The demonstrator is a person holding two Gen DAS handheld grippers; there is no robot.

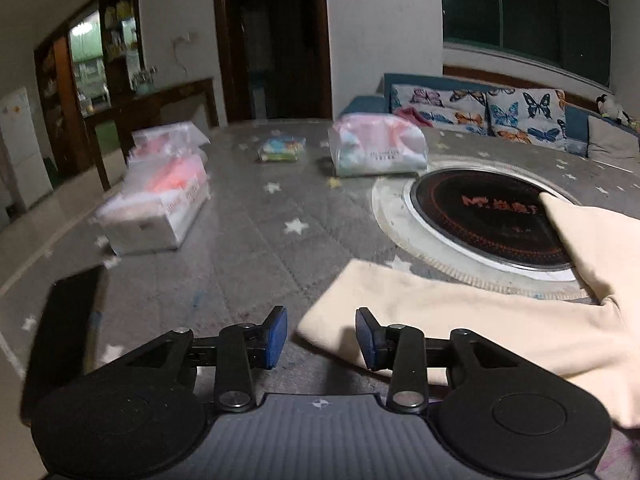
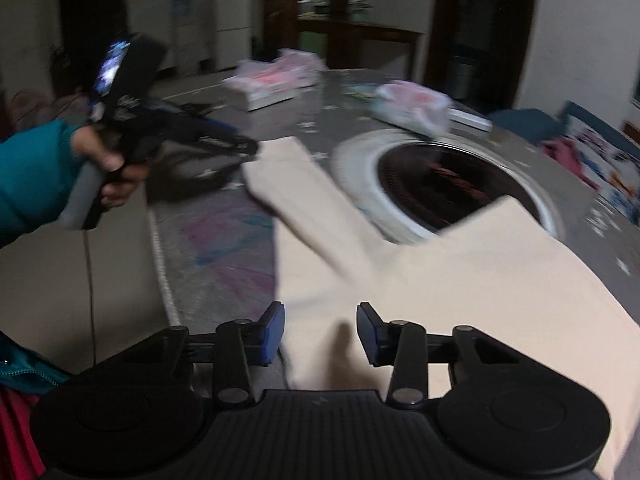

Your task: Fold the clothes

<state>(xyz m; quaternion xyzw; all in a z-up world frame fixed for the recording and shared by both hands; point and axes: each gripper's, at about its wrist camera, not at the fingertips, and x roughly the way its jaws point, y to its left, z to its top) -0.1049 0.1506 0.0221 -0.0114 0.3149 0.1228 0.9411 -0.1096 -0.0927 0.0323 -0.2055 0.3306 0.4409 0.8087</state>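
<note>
A: Item, left: left gripper, fingers spread, nothing pinched; held just beside the sleeve end.

B: Item, centre: cream garment, laid flat on the star-patterned table, partly over the round hotplate.

A: Item, right: right gripper, fingers spread above the cloth.
</note>
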